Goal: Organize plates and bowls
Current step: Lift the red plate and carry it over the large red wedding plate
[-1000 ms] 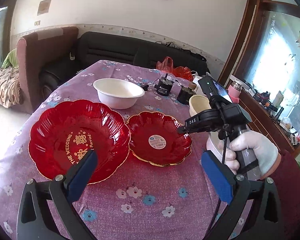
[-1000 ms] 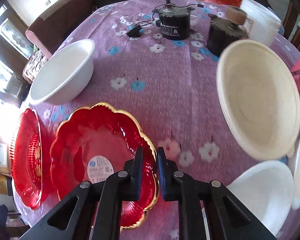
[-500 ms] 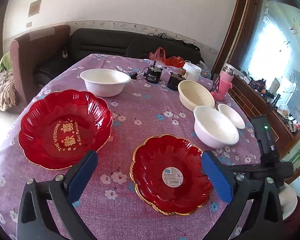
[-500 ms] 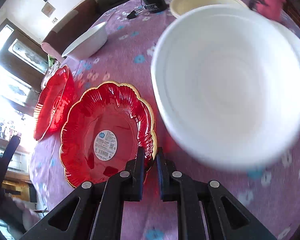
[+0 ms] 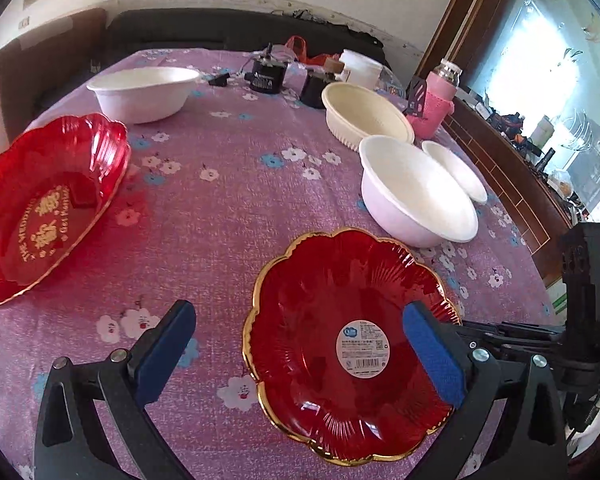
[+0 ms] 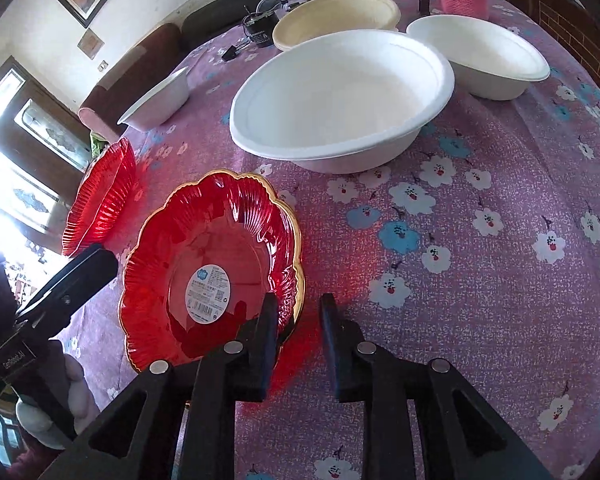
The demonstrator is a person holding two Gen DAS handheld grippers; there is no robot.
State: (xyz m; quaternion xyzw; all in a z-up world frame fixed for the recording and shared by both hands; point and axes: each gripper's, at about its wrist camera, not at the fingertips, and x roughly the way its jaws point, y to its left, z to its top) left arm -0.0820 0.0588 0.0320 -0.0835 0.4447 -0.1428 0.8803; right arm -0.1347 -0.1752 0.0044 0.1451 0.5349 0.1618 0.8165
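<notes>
A: Looking along the right tongs [image 6: 296, 312], I am seeing their jaws opening, with the gold rim of the small red plate [image 6: 212, 264] sitting between them and one finger [image 6: 266, 320] over the plate's edge. The pads are not pressing on it now.

B: The left camera is showing that same small red plate [image 5: 348, 340] lying flat on the surface [image 5: 228, 200], near the front edge. The left tongs [image 5: 300, 344] are standing wide apart above it, pinching nothing, one blue pad [image 5: 432, 356] hanging over the plate's right side.

A: My view is catching the left tool's black finger [image 6: 76, 276] and a gloved hand [image 6: 60, 396] at the left edge. Yours is not showing that hand.

B: No, but mine is showing the big red plate [image 5: 40, 208] face on, with its gold lettering. In yours the big red plate [image 6: 100, 196] is appearing only edge-on.

A: The large white bowl [image 6: 340, 96] is filling my upper middle, just beyond the small plate. Behind it are sitting a cream bowl [image 6: 336, 12] and a smaller white bowl [image 6: 484, 56].

B: I am seeing the three bunched on the right: large white bowl [image 5: 412, 192], cream bowl [image 5: 364, 120], smaller white bowl [image 5: 456, 168]. A fourth white bowl [image 5: 144, 92] is standing apart at the far left.
</notes>
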